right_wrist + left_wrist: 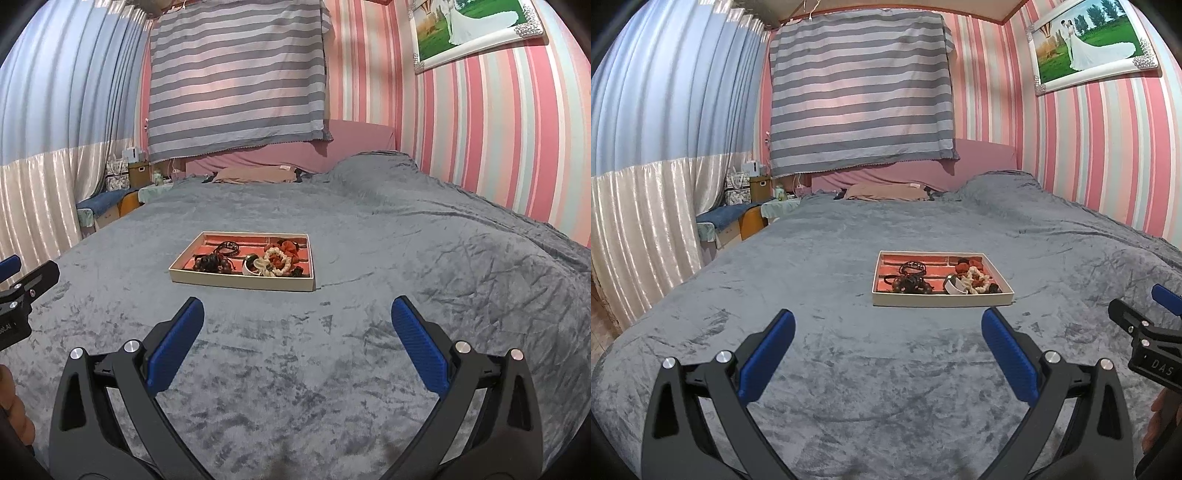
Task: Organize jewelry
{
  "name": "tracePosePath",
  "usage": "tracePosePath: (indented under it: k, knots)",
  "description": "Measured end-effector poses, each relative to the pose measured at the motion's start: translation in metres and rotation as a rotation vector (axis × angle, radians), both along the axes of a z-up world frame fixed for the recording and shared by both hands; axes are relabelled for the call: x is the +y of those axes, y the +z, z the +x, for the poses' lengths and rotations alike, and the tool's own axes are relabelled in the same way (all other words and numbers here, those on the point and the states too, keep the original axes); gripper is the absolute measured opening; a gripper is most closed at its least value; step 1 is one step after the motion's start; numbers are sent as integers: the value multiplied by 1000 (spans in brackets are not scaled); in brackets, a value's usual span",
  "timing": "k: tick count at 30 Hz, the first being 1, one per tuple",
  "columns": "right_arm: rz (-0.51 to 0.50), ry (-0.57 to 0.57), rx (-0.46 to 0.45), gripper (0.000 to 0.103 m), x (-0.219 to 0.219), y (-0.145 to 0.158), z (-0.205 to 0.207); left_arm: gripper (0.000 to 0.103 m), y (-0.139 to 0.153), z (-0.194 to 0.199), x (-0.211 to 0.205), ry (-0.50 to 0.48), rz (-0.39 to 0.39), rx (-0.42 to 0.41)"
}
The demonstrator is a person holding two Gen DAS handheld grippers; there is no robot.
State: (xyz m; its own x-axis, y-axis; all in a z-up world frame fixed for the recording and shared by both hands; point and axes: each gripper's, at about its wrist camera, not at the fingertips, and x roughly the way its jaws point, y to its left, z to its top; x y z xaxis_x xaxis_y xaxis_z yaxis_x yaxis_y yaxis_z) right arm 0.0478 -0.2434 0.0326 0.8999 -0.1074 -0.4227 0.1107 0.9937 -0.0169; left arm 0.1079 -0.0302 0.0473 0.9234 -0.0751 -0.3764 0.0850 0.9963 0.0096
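Observation:
A shallow cream tray point(942, 298) point(240, 281) with a red lining lies on the grey bed cover. Dark bead strings point(910, 278) point(218, 260) fill its left half. Red and cream scrunchies point(975, 277) point(279, 258) and a white and green bangle point(955, 286) point(251, 265) fill its right half. My left gripper point(888, 321) hovers open in front of the tray, holding nothing. My right gripper point(297, 310) is open too, a bit to the tray's right and nearer than it. Each gripper shows at the edge of the other's view.
The grey bed cover point(849, 369) spreads widely around the tray. A pink pillow point(886, 192) lies by the headboard. Boxes and a small table point(746, 206) stand left of the bed. A striped wall with a framed photo point(1089, 44) runs along the right.

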Motion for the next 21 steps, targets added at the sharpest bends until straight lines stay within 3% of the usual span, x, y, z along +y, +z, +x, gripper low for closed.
tracePosePath:
  k: [21]
  knots:
    - [-12,-3,-48,99,3,9,-8,99,3,-6,-1,6,1,-36]
